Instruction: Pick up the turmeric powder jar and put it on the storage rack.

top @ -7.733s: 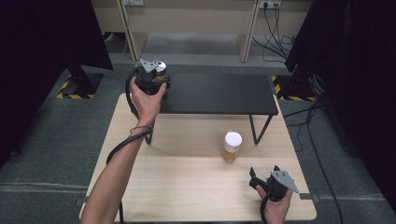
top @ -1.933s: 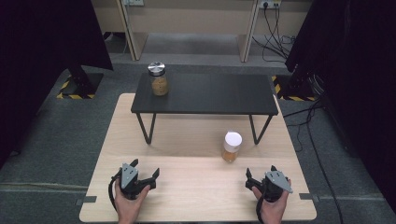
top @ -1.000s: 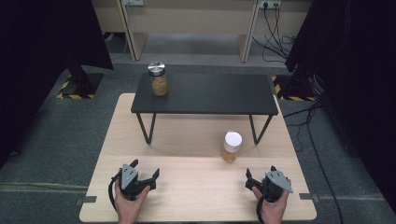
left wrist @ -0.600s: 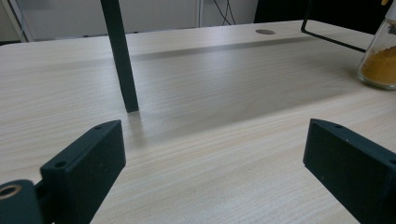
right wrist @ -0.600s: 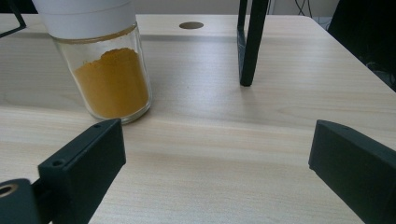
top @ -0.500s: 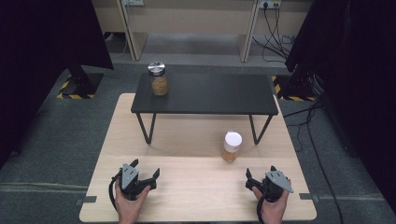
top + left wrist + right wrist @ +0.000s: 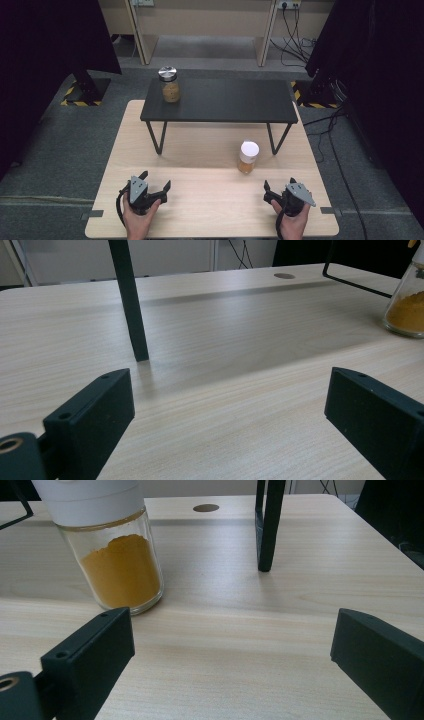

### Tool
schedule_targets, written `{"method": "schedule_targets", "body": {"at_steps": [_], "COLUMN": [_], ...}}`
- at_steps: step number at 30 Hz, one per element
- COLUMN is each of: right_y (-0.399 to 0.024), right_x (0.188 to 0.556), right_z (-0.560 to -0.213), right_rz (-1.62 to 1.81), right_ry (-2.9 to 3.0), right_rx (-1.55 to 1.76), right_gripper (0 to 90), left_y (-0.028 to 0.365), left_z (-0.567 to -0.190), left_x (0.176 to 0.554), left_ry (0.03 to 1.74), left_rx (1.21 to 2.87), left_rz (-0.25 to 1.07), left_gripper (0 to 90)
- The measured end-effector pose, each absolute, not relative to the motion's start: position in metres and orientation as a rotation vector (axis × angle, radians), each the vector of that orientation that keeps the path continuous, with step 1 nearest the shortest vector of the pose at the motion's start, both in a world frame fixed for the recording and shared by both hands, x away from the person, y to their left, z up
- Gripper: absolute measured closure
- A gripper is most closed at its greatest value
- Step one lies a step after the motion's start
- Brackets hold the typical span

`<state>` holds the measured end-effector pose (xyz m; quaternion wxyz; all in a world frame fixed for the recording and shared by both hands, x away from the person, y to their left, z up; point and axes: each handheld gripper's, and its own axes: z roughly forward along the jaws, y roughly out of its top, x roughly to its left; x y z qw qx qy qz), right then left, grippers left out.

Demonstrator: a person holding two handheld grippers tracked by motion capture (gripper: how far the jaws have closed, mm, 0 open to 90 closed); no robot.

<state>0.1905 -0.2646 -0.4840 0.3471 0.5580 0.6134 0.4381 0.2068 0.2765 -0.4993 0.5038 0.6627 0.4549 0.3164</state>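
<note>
2 grippers at the near edge of the wooden table (image 7: 210, 210), each in a hand. Left gripper (image 7: 156, 182) at the near left, jaws spread wide apart, nothing between them; same in its own view (image 7: 227, 400), with bare wood in the gap. Right gripper (image 7: 280, 189) at the near right, jaws likewise apart and empty; in its own view (image 7: 232, 642) only table surface between the 2 black jaws.

Nearest to the right gripper: 1 glass jar with a white lid (image 7: 248, 156), upright on the wooden table, partly full of orange-yellow powder, just in front of the black shelf's right legs. Ahead and to the left of the right gripper, apart from it, no contact. Seen close in the right gripper view (image 7: 117, 550), beyond the left jaw; seen at the far right edge of the left gripper view (image 7: 407, 305).

1 low black shelf (image 7: 220, 100) across the far half of the table, on thin metal legs. On its far left corner, 1 glass jar with a silver lid (image 7: 170, 85), upright, with light brown contents, well apart from both grippers.

1 black shelf leg (image 7: 129, 300) ahead of the left gripper, another (image 7: 267, 525) ahead of the right. Round hole in the tabletop (image 7: 206, 508) farther back. Grey carpet (image 7: 60, 145) around the table, cables (image 7: 300, 30) at the far right.
</note>
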Motion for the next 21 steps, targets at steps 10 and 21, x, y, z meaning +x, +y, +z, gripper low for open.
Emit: {"method": "schedule_targets", "body": {"at_steps": [10,21], "right_y": [-0.2666,-0.2692], "right_x": [0.1905,0.191], "right_z": [-0.4843,-0.4844], "right_rz": [1.148,1.163], "right_ry": [1.585,1.584], "right_rx": [1.457,1.468], "right_gripper": [3.8,3.8], "left_y": [0.2738,0.2746], "left_z": [-0.4991,-0.4995], "left_x": [0.2059,0.2059], "left_ry": [1.093,1.098], "left_rx": [1.61,1.601], "left_rz": [0.78,0.775], "left_gripper": [4.5,4.5]}}
